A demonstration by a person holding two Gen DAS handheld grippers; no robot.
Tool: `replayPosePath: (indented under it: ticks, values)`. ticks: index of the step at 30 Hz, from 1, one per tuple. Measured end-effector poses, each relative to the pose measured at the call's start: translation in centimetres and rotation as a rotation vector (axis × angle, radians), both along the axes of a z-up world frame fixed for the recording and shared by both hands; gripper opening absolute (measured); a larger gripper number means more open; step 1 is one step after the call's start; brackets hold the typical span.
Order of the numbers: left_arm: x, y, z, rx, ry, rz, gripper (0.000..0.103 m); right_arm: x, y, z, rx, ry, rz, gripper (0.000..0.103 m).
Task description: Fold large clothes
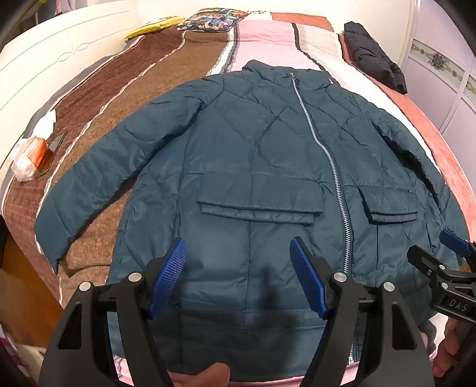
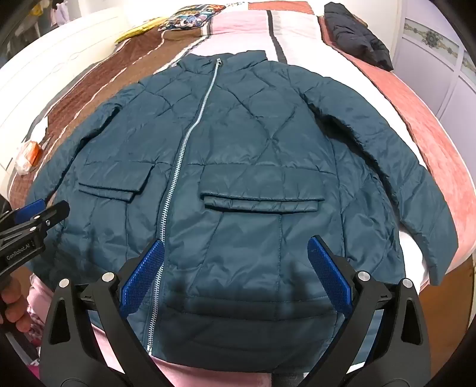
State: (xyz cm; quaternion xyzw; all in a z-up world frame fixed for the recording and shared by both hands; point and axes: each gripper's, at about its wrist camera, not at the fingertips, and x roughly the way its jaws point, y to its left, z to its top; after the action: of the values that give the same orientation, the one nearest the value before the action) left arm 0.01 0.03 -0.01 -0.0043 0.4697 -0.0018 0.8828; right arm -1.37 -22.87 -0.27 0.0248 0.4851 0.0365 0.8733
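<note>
A dark teal quilted jacket [image 1: 253, 166] lies flat and face up on the bed, zipped, collar at the far end, both sleeves spread out. It fills the right wrist view too [image 2: 238, 154]. My left gripper [image 1: 238, 256] is open and empty, hovering above the jacket's lower left panel near the hem. My right gripper [image 2: 235, 256] is open and empty above the lower right panel, just right of the zipper [image 2: 175, 190]. Each gripper shows at the edge of the other's view: the right gripper [image 1: 455, 244] and the left gripper [image 2: 38, 208].
The bed has a striped brown, pink and white cover [image 1: 125, 89]. A black jacket [image 1: 374, 56] lies at the far right. A tissue pack [image 1: 29, 154] and a dark flat object [image 1: 52, 151] lie at the left edge. A patterned pillow [image 1: 214, 19] sits at the head.
</note>
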Motion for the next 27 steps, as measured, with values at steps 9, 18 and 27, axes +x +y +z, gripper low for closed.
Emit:
replayPosePath:
  ticks: [9,18,27]
  values:
    - [-0.2,0.03,0.22,0.003,-0.005,-0.003,0.071,-0.08,0.04,0.07,0.002,-0.004,0.003,0.096]
    - [0.13,0.19,-0.11,0.002,0.002,0.003,0.071,-0.05,0.12,0.18,0.0,0.0,0.001,0.096]
    - [0.1,0.52,-0.15,0.001,0.005,0.004,0.071,-0.03,0.18,0.18,0.0,-0.001,0.002,0.096]
